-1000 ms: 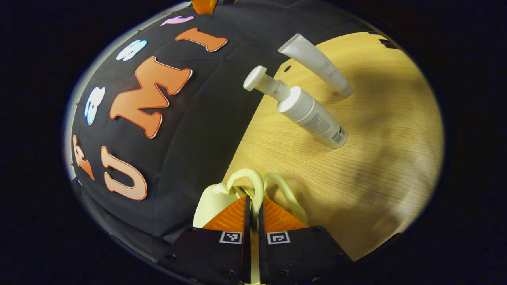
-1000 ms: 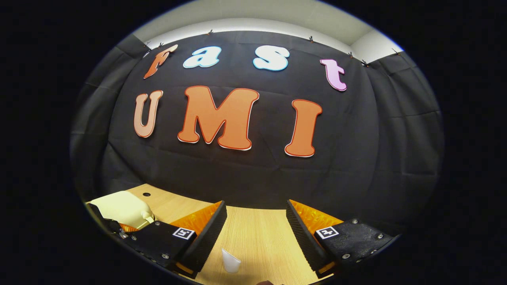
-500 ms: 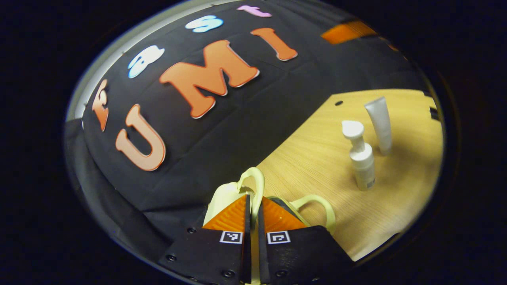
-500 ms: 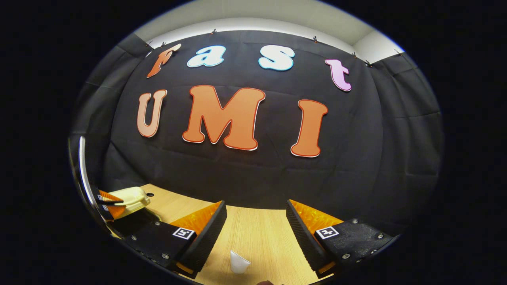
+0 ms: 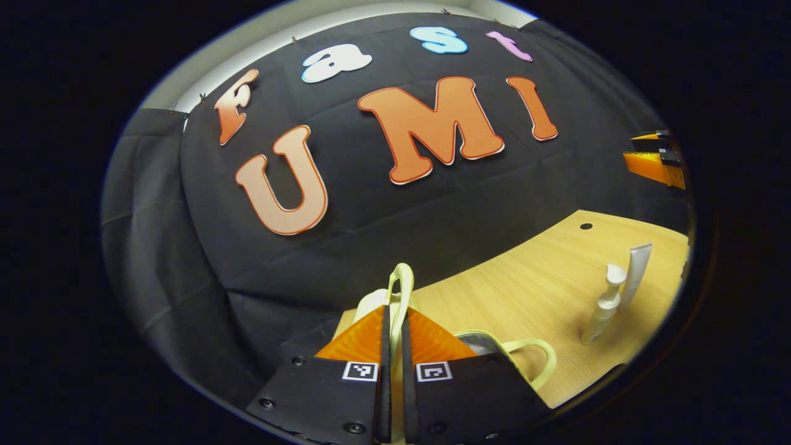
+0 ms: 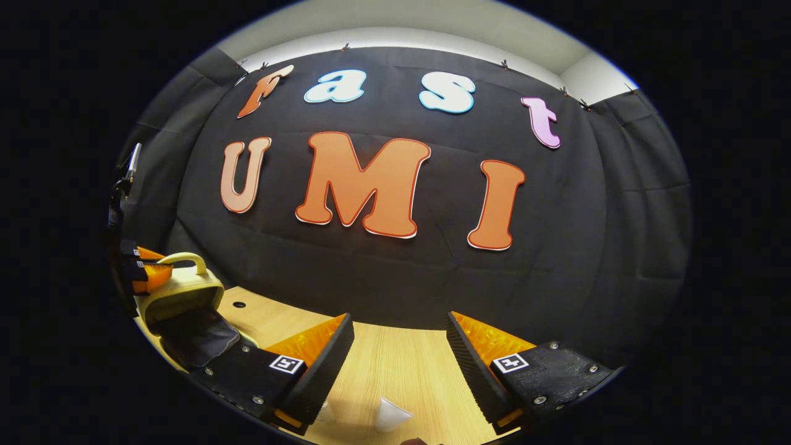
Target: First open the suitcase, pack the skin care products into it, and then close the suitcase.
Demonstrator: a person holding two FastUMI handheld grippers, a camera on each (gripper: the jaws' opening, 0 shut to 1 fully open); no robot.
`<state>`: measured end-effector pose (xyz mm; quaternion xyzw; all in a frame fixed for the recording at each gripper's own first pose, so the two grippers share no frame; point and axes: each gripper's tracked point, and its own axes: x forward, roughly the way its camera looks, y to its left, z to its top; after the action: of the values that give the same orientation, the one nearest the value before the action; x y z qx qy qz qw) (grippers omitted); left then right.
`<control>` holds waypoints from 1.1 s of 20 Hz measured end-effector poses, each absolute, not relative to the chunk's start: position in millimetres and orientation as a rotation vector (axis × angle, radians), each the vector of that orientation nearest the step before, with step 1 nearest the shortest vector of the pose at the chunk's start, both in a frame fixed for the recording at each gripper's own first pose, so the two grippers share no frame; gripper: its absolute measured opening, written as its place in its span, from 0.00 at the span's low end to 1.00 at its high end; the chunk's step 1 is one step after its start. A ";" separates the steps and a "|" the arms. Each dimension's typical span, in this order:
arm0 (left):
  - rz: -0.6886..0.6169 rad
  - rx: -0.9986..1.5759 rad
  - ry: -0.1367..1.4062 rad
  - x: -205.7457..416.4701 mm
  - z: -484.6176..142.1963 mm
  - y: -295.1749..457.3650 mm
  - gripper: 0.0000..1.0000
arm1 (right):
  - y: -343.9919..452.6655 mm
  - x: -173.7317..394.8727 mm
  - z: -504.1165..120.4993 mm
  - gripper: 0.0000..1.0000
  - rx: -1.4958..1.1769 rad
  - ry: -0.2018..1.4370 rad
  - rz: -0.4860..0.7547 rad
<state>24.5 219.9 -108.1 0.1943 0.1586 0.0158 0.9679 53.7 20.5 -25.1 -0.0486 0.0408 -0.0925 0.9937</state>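
Left tool pinching suitcase lid handle.

Left tongs pinched together on a thin handle, right tongs spread wide, level

Nothing readable here tbh, the pump bottle and tube are too small to make out any label print.
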 end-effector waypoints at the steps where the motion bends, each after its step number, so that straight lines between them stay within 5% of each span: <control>1: 0.055 0.409 0.307 24.8 -105.6 230.1 0.08 | 21.9 55.5 -25.1 0.95 -0.097 0.080 -0.192; 13: 0.192 0.425 0.244 25.4 -89.7 336.4 0.08 | 61.6 91.5 -13.6 0.95 -0.118 0.077 -0.223; 22: 0.418 0.308 0.340 12.9 -141.5 481.7 0.08 | 85.4 105.9 -18.7 0.95 -0.120 0.114 -0.201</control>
<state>12.9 481.7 -141.5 0.1515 0.1675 0.2056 0.9522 105.9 85.4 -18.7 -0.0600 0.0567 -0.1000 0.9916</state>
